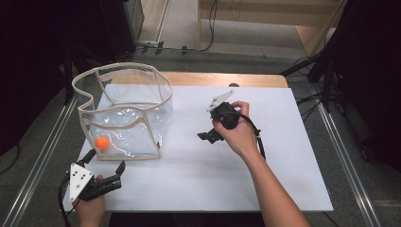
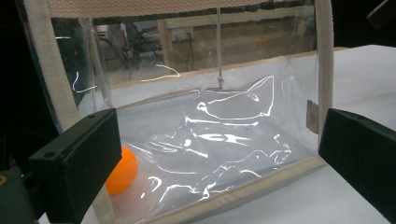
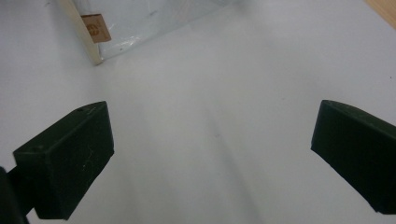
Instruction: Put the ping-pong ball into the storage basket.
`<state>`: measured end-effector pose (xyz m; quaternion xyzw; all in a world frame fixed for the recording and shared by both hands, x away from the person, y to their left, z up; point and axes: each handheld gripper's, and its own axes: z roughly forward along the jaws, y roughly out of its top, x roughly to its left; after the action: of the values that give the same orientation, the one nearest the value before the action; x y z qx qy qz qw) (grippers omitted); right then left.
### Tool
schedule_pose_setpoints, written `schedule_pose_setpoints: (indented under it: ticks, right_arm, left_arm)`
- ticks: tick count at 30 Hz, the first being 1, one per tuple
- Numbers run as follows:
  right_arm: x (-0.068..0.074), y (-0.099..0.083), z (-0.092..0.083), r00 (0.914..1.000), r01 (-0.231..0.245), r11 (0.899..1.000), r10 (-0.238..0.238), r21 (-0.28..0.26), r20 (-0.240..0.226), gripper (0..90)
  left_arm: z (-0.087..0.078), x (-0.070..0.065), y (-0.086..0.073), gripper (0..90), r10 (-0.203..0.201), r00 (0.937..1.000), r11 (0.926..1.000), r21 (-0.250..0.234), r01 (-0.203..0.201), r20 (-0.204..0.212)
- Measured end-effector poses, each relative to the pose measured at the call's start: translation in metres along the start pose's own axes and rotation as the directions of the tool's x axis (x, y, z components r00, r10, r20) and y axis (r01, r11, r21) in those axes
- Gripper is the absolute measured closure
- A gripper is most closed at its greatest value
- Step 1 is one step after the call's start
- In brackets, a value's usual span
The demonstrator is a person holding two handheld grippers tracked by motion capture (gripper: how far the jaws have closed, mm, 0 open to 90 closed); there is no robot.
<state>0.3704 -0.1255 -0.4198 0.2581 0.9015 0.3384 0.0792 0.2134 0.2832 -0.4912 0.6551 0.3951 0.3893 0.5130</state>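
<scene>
Item: 1 orange ball (image 1: pixel 101 143), inside a clear plastic bag (image 1: pixel 142 101) at its near-left corner, on the white counter (image 1: pixel 283 156). Left tool (image 1: pixel 106 172): jaws spread, empty, just short of the bag; ball lies straight ahead, slightly left. Right tool (image 1: pixel 208 136): jaws spread, empty, farther off, over bare counter.

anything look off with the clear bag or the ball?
The clear bag stands open, but its beige rim is buckled inward on the left and the plastic is creased. The orange ball sits inside at the near-left corner. Nothing spilled or torn.
</scene>
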Motion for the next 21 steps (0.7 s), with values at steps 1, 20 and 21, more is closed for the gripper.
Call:
schedule_pose_setpoints:
  ticks: [1, 20, 21]
  right_arm:
    - [0.000, -0.003, 0.000, 1.0000, -0.003, 1.000, 0.003, -0.002, 0.002, 0.0]
    - [-0.001, -0.050, -0.003, 0.9977, -0.066, 0.996, 0.066, -0.060, 0.011, 0.0]
    - [-0.001, -0.052, -0.003, 0.9976, -0.068, 0.996, 0.068, -0.062, 0.012, 0.0]
  left_arm:
    - [0.000, 0.000, 0.000, 0.0, 0.000, 1.0000, 1.0000, -0.001, 0.000, 0.001]
    - [0.000, 0.000, 0.000, 0.0, 0.002, 1.0000, 1.0000, 0.002, -0.002, 0.000]
    - [0.000, 0.000, 0.000, 0.0, 0.002, 1.0000, 1.0000, 0.002, -0.002, 0.000]
